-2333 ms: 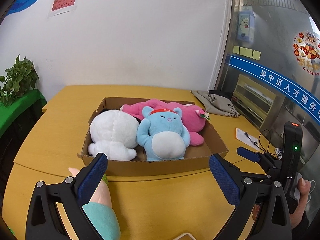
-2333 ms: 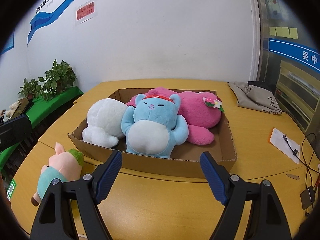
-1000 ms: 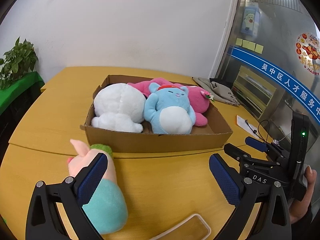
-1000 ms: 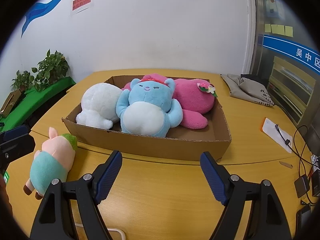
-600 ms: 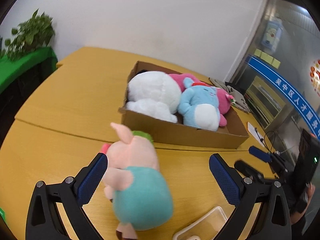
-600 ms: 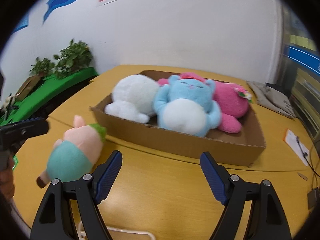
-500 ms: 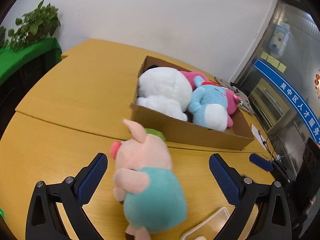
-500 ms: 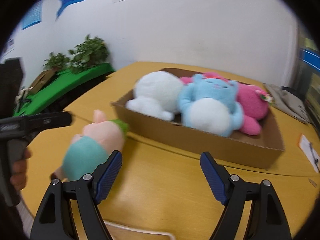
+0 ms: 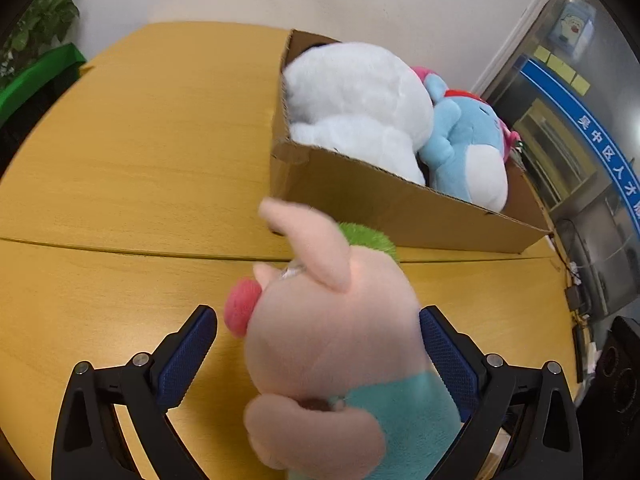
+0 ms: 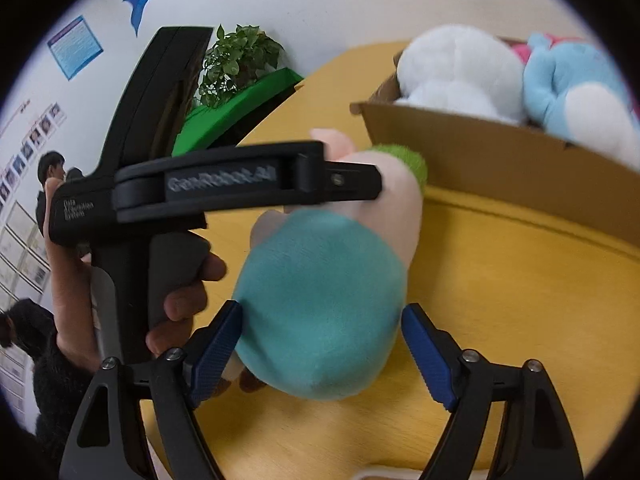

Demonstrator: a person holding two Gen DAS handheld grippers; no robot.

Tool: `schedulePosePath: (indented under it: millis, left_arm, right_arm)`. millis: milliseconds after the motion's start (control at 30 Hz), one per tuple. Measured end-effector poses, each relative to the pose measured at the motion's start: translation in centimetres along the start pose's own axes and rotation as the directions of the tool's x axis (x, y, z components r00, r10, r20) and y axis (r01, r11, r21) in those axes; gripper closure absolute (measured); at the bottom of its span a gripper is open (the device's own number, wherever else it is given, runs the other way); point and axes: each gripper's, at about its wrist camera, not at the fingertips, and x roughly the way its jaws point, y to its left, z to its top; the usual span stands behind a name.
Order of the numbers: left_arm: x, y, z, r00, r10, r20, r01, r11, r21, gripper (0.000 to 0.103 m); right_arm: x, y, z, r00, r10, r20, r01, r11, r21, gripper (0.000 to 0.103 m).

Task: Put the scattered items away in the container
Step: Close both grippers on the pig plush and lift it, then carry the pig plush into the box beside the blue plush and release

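Observation:
A pink pig plush (image 9: pixel 332 344) in a teal shirt with a green tuft lies on the yellow table just in front of the cardboard box (image 9: pixel 384 204). My left gripper (image 9: pixel 320 356) is open with its blue pads either side of the pig's head. My right gripper (image 10: pixel 320 344) is open around the pig's teal body (image 10: pixel 320 308). The left gripper's body (image 10: pixel 224 188) shows in the right wrist view, reaching over the pig. The box holds a white plush (image 9: pixel 360 96), a blue plush (image 9: pixel 468 148) and a pink plush (image 9: pixel 508 136).
A green-covered stand with a potted plant (image 10: pixel 236 64) is to the left of the table. Cables and small devices (image 9: pixel 576 292) lie at the table's right edge. People (image 10: pixel 52 172) stand in the far left background.
Both grippers have closed in on the pig plush from two sides; it now sits between the jaws of each. The box has shifted to the right in both views.

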Motion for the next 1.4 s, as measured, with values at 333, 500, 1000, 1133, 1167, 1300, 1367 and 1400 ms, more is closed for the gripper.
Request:
schedulePosePath:
  millis: [333, 500, 1000, 1133, 1167, 1300, 1367, 1400]
  left_arm:
    - [-0.2, -0.9, -0.2, 0.998, -0.035, -0.046, 0.036, 0.999, 0.027, 0.023]
    - [-0.5, -1.8, 0.1, 0.995, -0.082, -0.061, 0.082, 0.997, -0.003, 0.027]
    - [-5.3, -17.9, 8.5, 0.971, -0.219, 0.095, 0.202, 0.966, 0.163, 0.027]
    - [-5.2, -22.4, 11.7, 0.964, -0.244, 0.103, 0.218, 0.952, 0.217, 0.027]
    - [-5.0, -23.5, 12.5, 0.963, -0.249, 0.105, 0.219, 0.947, 0.233, 0.027]
    - [-3.8, -27.5, 15.7, 0.953, -0.282, 0.111, 0.242, 0.928, 0.284, 0.027]
    - [-2.8, -29.1, 17.3, 0.948, -0.302, 0.096, 0.264, 0.92, 0.291, 0.027]
    - [-2.3, -29.7, 17.9, 0.947, -0.309, 0.088, 0.272, 0.916, 0.294, 0.027]
  right_arm:
    - [0.0, -0.5, -0.7, 0.998, 0.056, 0.023, -0.055, 0.998, -0.025, 0.043]
    - [-1.4, -0.9, -1.3, 0.998, 0.058, 0.036, -0.056, 0.998, -0.04, 0.047]
    - [-16.7, -5.4, 1.3, 0.951, -0.037, 0.306, 0.095, 0.98, -0.175, 0.047]
    - [-21.0, -7.7, 2.7, 0.928, -0.075, 0.366, 0.152, 0.971, -0.185, 0.047]
    - [-22.0, -8.5, 3.1, 0.922, -0.082, 0.379, 0.162, 0.969, -0.185, 0.047]
    - [-24.5, -11.1, 5.0, 0.895, -0.115, 0.432, 0.206, 0.964, -0.169, 0.047]
    - [-25.5, -12.5, 5.9, 0.877, -0.14, 0.46, 0.239, 0.957, -0.165, 0.047]
    - [-25.6, -13.2, 6.9, 0.871, -0.15, 0.468, 0.251, 0.954, -0.162, 0.047]
